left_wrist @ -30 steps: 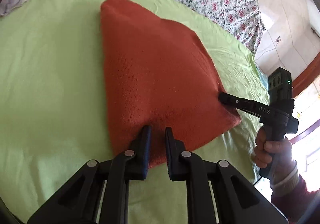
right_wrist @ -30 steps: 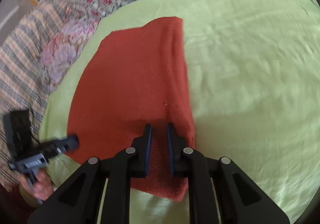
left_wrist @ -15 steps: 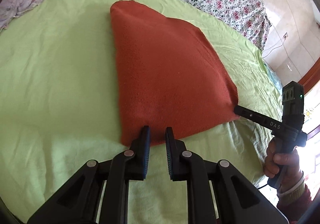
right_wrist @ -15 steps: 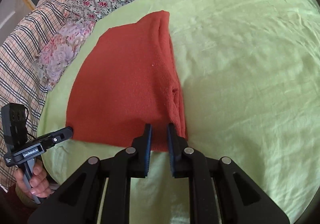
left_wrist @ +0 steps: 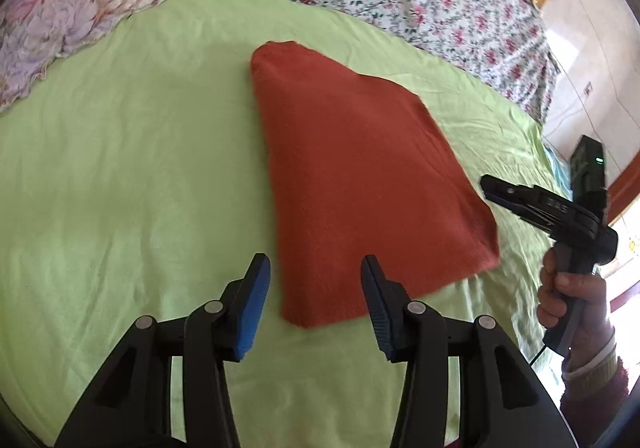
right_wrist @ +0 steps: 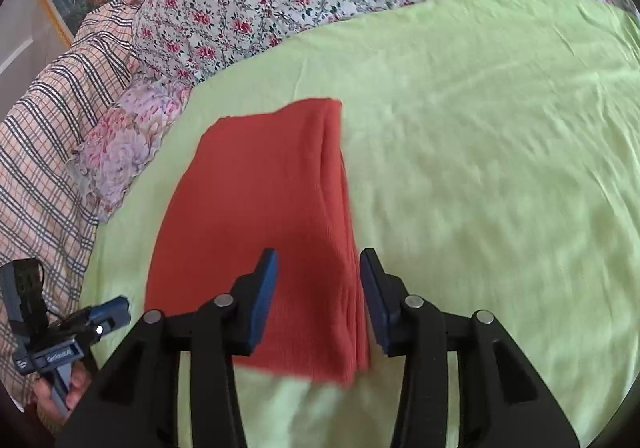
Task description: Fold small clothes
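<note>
The folded orange garment [left_wrist: 360, 184] is lying flat on the bed's green sheet [left_wrist: 120, 168]. The left claw [left_wrist: 316, 304] and right claw [right_wrist: 318, 296] are both gaping wide, gripping nothing, hovering over its near corners.

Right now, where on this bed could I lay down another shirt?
The green sheet lies bare right of the folded orange cloth; a narrower strip shows on its left, toward the pink pillow. It is crowded near the cloth's front corners, where both open grippers hover.
</note>
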Available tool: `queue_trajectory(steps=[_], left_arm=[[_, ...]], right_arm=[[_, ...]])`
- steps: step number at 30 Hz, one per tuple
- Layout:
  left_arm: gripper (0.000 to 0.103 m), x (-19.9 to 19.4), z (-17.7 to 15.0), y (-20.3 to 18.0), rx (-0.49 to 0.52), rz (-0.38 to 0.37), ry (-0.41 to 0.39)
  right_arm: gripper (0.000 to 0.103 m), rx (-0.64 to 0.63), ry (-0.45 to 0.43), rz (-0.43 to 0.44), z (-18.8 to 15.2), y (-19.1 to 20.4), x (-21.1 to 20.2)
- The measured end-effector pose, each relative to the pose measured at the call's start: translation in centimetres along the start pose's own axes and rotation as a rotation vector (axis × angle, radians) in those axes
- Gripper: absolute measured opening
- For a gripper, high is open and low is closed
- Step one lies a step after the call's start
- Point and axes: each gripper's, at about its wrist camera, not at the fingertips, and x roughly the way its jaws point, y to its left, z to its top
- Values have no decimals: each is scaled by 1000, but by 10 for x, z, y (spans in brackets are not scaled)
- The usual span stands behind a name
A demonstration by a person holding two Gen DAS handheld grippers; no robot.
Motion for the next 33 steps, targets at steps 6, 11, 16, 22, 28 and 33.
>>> queue_trajectory(steps=[6,11,16,22,28,33], left_arm=[[47,26,4,-2,14,52,69],[48,43,0,-2,13,71,106],[57,30,0,-7,49,123,79],[76,15,-10,-15,67,204,62],[86,1,-34,-25,157,330,57],[87,-7,-49,-30,201,360,62]], right_arm=[[14,26,99,-34,12,-8,40],[14,0,110,-100,10,-8,47],[20,-1,64,-94,6,-8,12],[48,-21,11,-38,-12,6,-27],[65,-59,23,13,-49,26,-45],[76,-118,74,2,-75,38,-47]])
